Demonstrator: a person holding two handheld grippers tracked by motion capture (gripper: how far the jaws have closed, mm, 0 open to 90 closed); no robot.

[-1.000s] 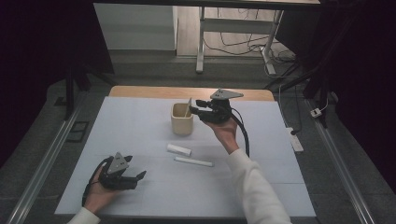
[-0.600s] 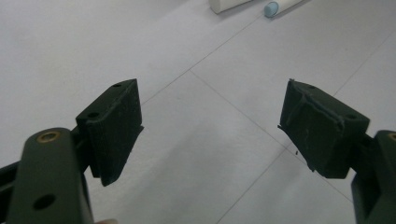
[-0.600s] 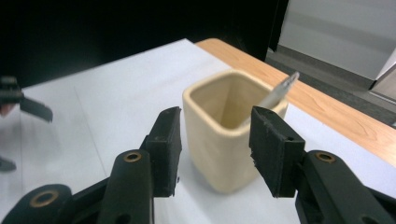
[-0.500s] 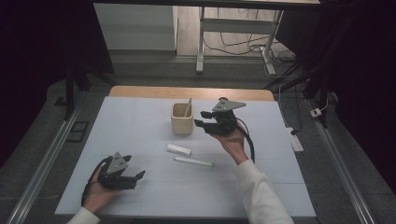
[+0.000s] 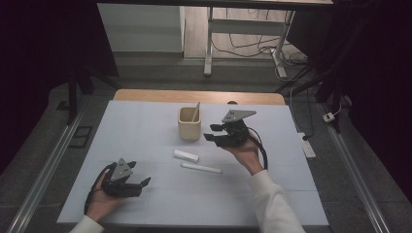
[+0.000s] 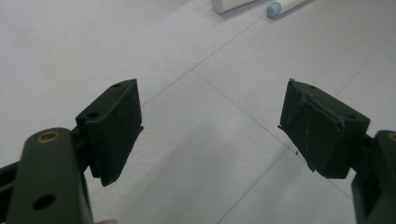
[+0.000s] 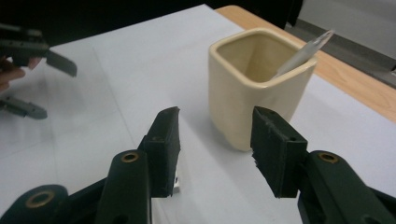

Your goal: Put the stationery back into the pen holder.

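Observation:
A cream square cup [image 5: 189, 127] stands at the middle back of the white table sheet [image 5: 145, 121], with a thin pale stick [image 5: 195, 111] leaning inside it. My right gripper [image 5: 214, 132] hovers just right of the cup, pointing at it. In the right gripper view its jaws [image 7: 215, 126] stand open and bare, with the cup [image 7: 247, 93] and stick [image 7: 303, 51] just beyond them. My left gripper [image 5: 142, 187] rests near the front left, open and holding nothing [image 6: 210, 98]. A short white piece [image 5: 186, 155] and a long white pen [image 5: 201, 168] lie between the two grippers.
The wooden table edge [image 5: 194, 96] runs behind the sheet. Metal rails [image 5: 43, 170] flank the table on both sides. In the left gripper view the white piece [image 6: 233, 4] and the pen's blue tip [image 6: 273, 8] lie at the top edge.
My right gripper has drawn back from above the cup, toward the right and nearer the person. The stick now stands free in the cup. The left gripper has kept still.

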